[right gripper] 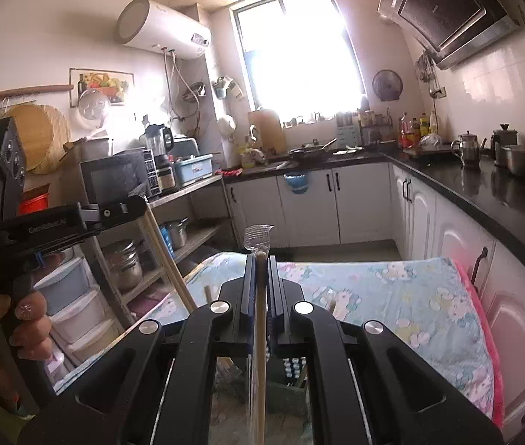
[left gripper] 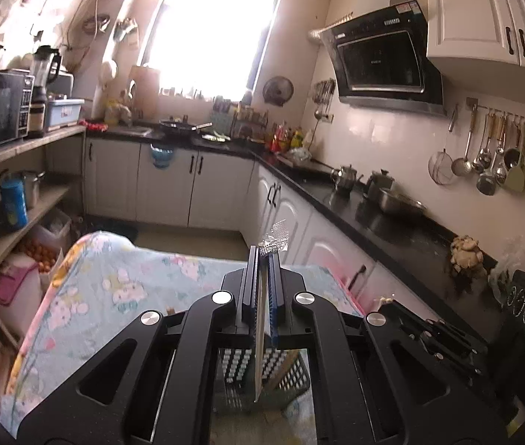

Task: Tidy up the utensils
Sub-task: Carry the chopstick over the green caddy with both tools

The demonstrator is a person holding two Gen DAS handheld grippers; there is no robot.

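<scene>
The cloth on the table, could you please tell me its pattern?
The cloth is light blue with a pale floral print and a pink edge, best seen in the right wrist view.

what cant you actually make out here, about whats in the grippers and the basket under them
- Left gripper: shut on a thin flat strip in clear wrapper; its own fingers hide what it is.
- Right gripper: shut on a wrapped chopstick; lower end cut off by the frame edge.
- Basket: mostly hidden by the gripper body in both views; contents unclear.

Black tool (left gripper: 264, 256), silver screws (left gripper: 222, 297)
</scene>
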